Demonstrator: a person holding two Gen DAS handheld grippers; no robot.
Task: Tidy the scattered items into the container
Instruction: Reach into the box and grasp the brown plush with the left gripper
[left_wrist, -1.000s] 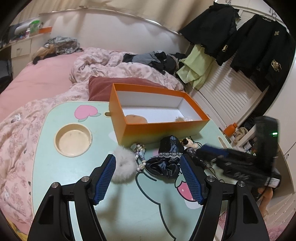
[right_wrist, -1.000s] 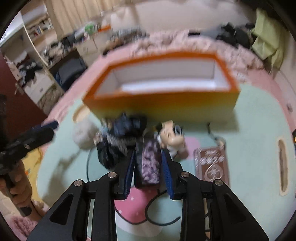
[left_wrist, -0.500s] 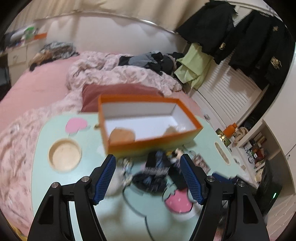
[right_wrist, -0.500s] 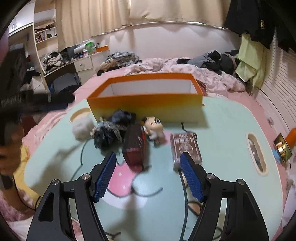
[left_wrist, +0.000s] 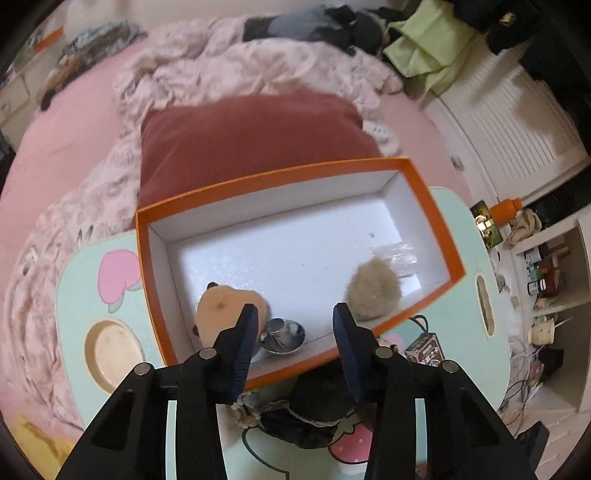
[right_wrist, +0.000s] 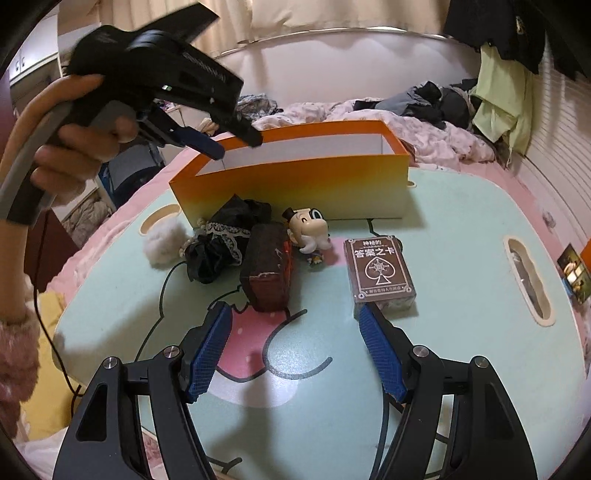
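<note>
While my left tool (left_wrist: 291, 323) hangs over the near wall of the orange box (left_wrist: 436, 206), its jaws have just been closing, yet nothing sits between the pads and they stand partly apart. Inside the box I see a tan plush toy (left_wrist: 221, 304) at the near left end, a small shiny metal dish (left_wrist: 284, 334) right beside it, a beige pompom (left_wrist: 373, 288) toward the right end, and a scrap of clear wrap (left_wrist: 400, 254) just behind the pompom.

Outside the box, against its front wall, the things not yet tidied lie on the mint counter (right_wrist: 461, 229): a white pompom (right_wrist: 162, 240) at the left corner, a black lace-trimmed scrunchie (right_wrist: 221, 243) next to it, a dark red wallet (right_wrist: 269, 266) touching the scrunchie, a small cartoon figure with a top hat (right_wrist: 308, 227) just behind the wallet, and a boxed deck of cards (right_wrist: 378, 267) apart to the right.

My right tool (right_wrist: 293, 326) hovers above the counter on the near side of the wallet and cards, jaws wide and holding nothing. From its camera, my left hand (right_wrist: 70, 147) grips the other tool's handle high over the box's left end.

Beyond the box a dark red cushion (left_wrist: 251, 136) lies on the pink bed (left_wrist: 74, 110).
</note>
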